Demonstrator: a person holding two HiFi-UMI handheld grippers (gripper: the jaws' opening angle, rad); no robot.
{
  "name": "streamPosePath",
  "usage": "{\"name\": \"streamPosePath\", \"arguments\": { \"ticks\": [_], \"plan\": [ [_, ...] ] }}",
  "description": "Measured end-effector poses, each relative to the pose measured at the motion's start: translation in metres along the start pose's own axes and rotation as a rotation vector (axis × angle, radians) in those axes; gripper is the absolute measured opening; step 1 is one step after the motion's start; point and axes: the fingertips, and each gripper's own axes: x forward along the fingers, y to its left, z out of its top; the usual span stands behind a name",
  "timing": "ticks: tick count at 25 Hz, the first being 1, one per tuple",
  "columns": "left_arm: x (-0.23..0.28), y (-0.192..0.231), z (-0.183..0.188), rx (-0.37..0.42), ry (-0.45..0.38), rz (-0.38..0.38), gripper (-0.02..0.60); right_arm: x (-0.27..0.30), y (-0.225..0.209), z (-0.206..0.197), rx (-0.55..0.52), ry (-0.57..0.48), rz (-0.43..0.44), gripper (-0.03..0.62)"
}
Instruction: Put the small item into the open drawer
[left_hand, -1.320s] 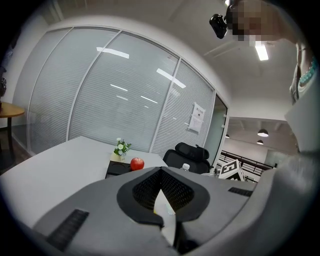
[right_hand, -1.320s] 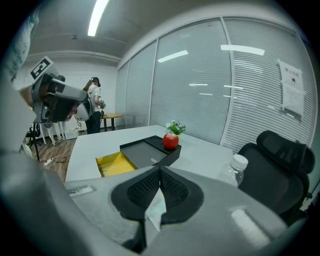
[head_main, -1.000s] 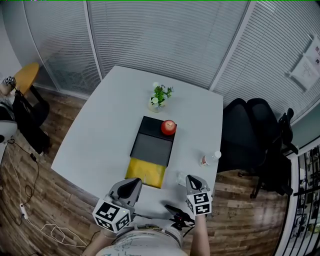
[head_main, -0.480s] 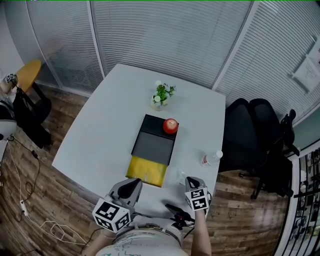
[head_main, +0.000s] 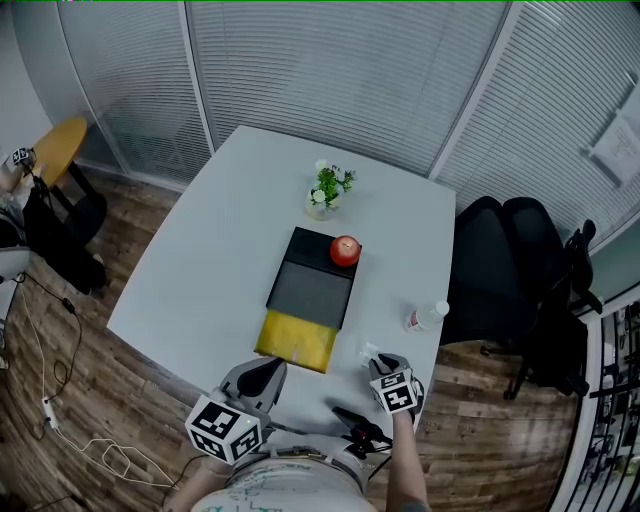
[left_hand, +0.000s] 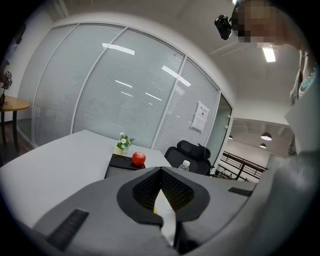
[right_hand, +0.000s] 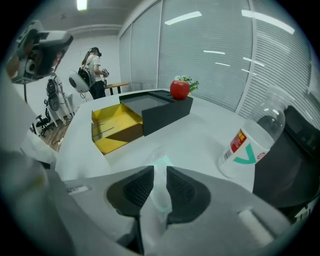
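Between the opening right tongs (right_hand: 160, 172) lies a clear packet (right_hand: 161, 194); the bottle (right_hand: 252, 142) to their right bears an illegible label; left tongs (left_hand: 160, 171) clenched.

White table (head_main: 200, 270): black cabinet (head_main: 310, 290) (yellow drawer (head_main: 296, 341) open), plant (head_main: 324, 190), bottle (head_main: 425, 317).

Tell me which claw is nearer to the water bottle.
Right. The right claw, its jaws opening with a small clear packet between them, sits close to the water bottle, on its near left; the left claw hangs farther left, by the yellow drawer's near corner.
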Motion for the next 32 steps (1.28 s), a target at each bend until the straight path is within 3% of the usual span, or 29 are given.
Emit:
{"name": "streamPosePath", "arguments": {
  "ticks": [7,16,32],
  "plan": [
    [-0.003,0.002,-0.002,0.001,0.000,0.015,-0.003,0.019,-0.003,-0.012,-0.016,0.062,0.021,0.083],
    [-0.006,0.003,-0.006,-0.010,-0.002,0.022,-0.003,0.023,-0.001,-0.016,-0.028,0.066,0.022,0.006],
    [-0.007,-0.010,-0.006,-0.024,0.002,-0.034,-0.003,-0.024,-0.002,0.001,-0.048,0.066,0.034,0.003]
  ]
}}
